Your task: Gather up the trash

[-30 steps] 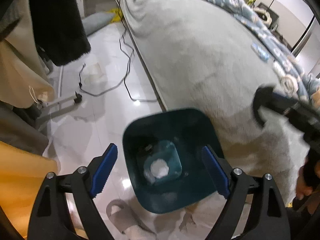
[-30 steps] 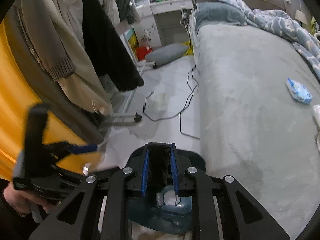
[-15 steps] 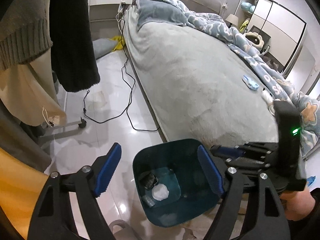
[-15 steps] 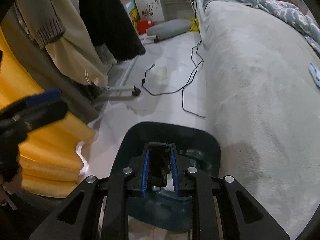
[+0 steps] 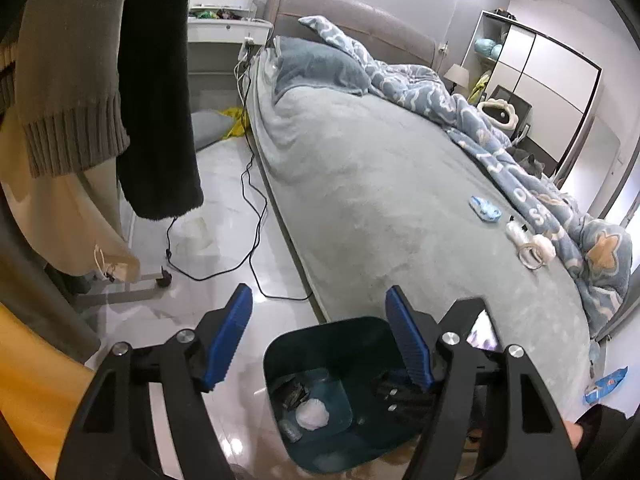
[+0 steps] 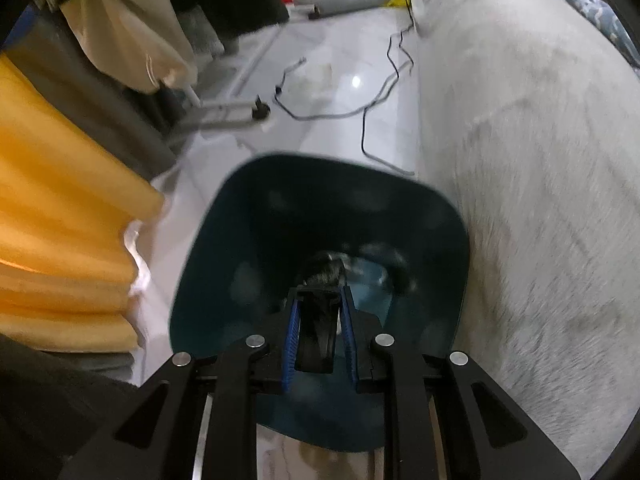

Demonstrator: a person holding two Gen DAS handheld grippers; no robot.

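A dark teal trash bin (image 5: 280,364) stands on the floor beside the bed, with a white crumpled wad (image 5: 313,415) and dark scraps in its bottom. My left gripper (image 5: 320,324) is open and empty above the bin's near side. My right gripper (image 6: 319,320) is lowered inside the bin (image 6: 224,280), its jaws shut on a black strip-like piece of trash (image 6: 318,336). On the bed lie a blue wrapper (image 5: 485,208) and white wads (image 5: 530,246).
The grey bed (image 5: 380,200) fills the right. Black cables (image 5: 252,216) trail over the glossy floor. Clothes hang on a rack (image 5: 156,92) at left, above a yellow cloth (image 6: 60,220). A blue packet (image 5: 606,385) lies by the bed's foot.
My left gripper has tilted up and back, so the whole bed now shows. My right gripper has gone down into the bin, still shut on the black piece.
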